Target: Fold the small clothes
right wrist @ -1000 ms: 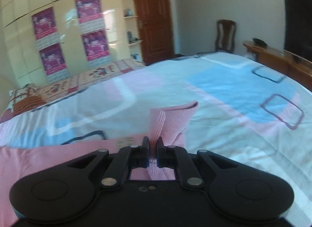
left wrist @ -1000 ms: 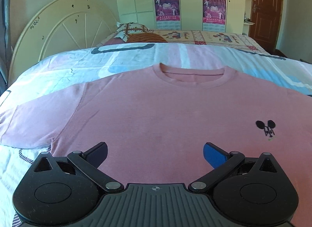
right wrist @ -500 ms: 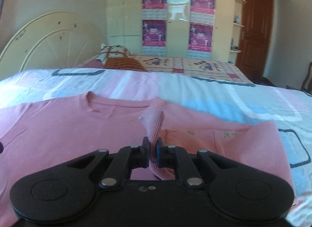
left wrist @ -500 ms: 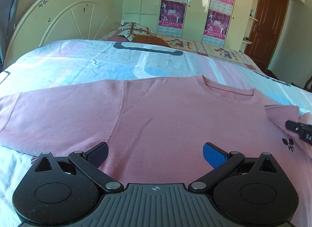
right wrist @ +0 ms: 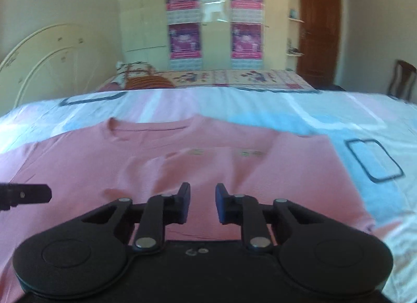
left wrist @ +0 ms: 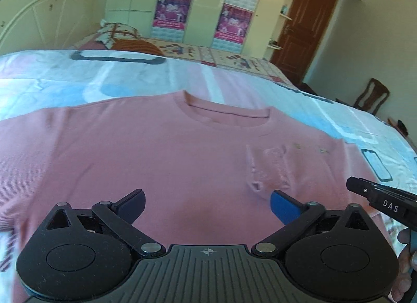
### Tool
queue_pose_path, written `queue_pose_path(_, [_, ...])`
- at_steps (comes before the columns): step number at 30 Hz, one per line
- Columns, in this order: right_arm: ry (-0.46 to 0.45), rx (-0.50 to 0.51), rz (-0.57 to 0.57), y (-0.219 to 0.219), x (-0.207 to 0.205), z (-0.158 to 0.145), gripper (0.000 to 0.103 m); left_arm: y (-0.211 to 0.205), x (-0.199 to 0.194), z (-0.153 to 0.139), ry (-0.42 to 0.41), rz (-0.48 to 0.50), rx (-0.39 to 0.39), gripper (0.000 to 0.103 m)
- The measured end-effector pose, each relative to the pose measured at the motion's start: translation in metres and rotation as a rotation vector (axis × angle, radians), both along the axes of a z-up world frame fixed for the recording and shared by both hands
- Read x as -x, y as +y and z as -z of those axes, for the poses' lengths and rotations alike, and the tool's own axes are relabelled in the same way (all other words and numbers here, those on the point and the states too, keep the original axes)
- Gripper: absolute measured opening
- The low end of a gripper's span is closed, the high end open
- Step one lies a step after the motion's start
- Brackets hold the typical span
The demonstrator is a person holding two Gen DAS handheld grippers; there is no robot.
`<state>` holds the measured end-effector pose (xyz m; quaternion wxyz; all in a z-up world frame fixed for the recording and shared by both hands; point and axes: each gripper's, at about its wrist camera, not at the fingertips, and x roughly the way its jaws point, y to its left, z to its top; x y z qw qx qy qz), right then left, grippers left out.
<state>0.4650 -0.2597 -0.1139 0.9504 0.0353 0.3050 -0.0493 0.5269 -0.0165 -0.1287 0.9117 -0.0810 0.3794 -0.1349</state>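
Right gripper (right wrist: pixel 202 204) jaws opening, nothing between — pink cotton T-shirt (right wrist: pixel 182 170) sleeve folded inward; left gripper (left wrist: pixel 207 204) wide, closing, empty, over shirt.

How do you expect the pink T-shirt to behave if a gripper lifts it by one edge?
The pink T-shirt probably droops limply: its folded-over sleeve lies soft and creased. It looks thin and flat on the bedsheet, so it is likely light and may drag or bunch.
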Motion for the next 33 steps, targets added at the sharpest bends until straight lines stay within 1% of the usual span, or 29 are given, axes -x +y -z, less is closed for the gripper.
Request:
queue_pose_path(1, [0.001, -0.021, 0.058, -0.020, 0.004, 0.000, 0.019, -0.013, -0.009, 0.004, 0.017, 0.021, 0.006, 0.067])
queue_pose_path(2, [0.006, -0.041, 0.111, -0.039, 0.008, 0.000, 0.018, -0.023, -0.018, 0.008, 0.030, 0.030, 0.012, 0.066])
queue_pose_path(4, [0.019, -0.054, 0.199, -0.070, 0.016, 0.000, 0.018, -0.038, -0.034, 0.015, 0.057, 0.028, 0.000, 0.066])
queue_pose_path(5, [0.022, -0.061, 0.230, -0.083, 0.021, 0.001, 0.018, -0.046, -0.041, 0.019, 0.077, 0.032, 0.006, 0.066])
queue_pose_path(7, [0.021, -0.081, 0.276, -0.103, 0.029, 0.002, 0.017, -0.058, -0.049, 0.022, 0.086, 0.032, 0.019, 0.066])
queue_pose_path(8, [0.019, -0.088, 0.298, -0.111, 0.034, 0.003, 0.017, -0.066, -0.052, 0.022, 0.083, 0.036, 0.010, 0.063])
queue_pose_path(9, [0.018, -0.100, 0.316, -0.119, 0.037, 0.004, 0.017, -0.072, -0.053, 0.022, 0.077, 0.040, 0.004, 0.051])
queue_pose_path(10, [0.017, -0.115, 0.337, -0.127, 0.040, 0.005, 0.017, -0.077, -0.055, 0.022, 0.079, 0.052, 0.007, 0.016])
queue_pose_path(11, [0.017, -0.128, 0.357, -0.134, 0.042, 0.006, 0.017, -0.080, -0.056, 0.022, 0.080, 0.058, 0.020, 0.005])
queue_pose_path(13, [0.021, -0.145, 0.387, -0.144, 0.045, 0.009, 0.017, -0.083, -0.053, 0.019, 0.048, 0.050, 0.027, 0.005])
queue_pose_path(15, [0.029, -0.161, 0.400, -0.149, 0.041, 0.011, 0.017, -0.078, -0.043, 0.005, -0.010, 0.032, 0.049, 0.005])
queue_pose_path(18, [0.031, -0.169, 0.399, -0.152, 0.040, 0.010, 0.017, -0.056, -0.033, -0.015, -0.080, 0.002, 0.079, 0.005])
queue_pose_path(20, [0.028, -0.173, 0.385, -0.152, 0.037, 0.007, 0.017, -0.037, -0.029, -0.027, -0.122, -0.019, 0.065, 0.005])
queue_pose_path(22, [0.025, -0.174, 0.364, -0.150, 0.035, 0.006, 0.017, -0.016, -0.028, -0.032, -0.151, -0.038, 0.043, 0.005])
queue_pose_path(23, [0.026, -0.175, 0.349, -0.147, 0.032, 0.005, 0.017, -0.007, -0.032, -0.030, -0.146, -0.047, 0.031, 0.005])
queue_pose_path(25, [0.025, -0.189, 0.317, -0.143, 0.028, 0.007, 0.018, 0.005, -0.038, -0.020, -0.113, -0.057, 0.031, 0.005])
queue_pose_path(27, [0.025, -0.195, 0.286, -0.136, 0.024, 0.008, 0.018, 0.008, -0.041, -0.011, -0.096, -0.051, 0.025, 0.005])
queue_pose_path(29, [0.015, -0.198, 0.249, -0.128, 0.020, 0.007, 0.018, 0.007, -0.040, -0.006, -0.097, -0.057, 0.022, 0.005])
queue_pose_path(32, [0.013, -0.168, 0.185, -0.113, 0.016, 0.007, 0.017, 0.011, -0.038, -0.001, -0.104, -0.078, 0.034, 0.005])
queue_pose_path(33, [0.025, -0.154, 0.164, -0.109, 0.014, 0.008, 0.015, 0.013, -0.040, 0.002, -0.100, -0.083, 0.040, 0.005])
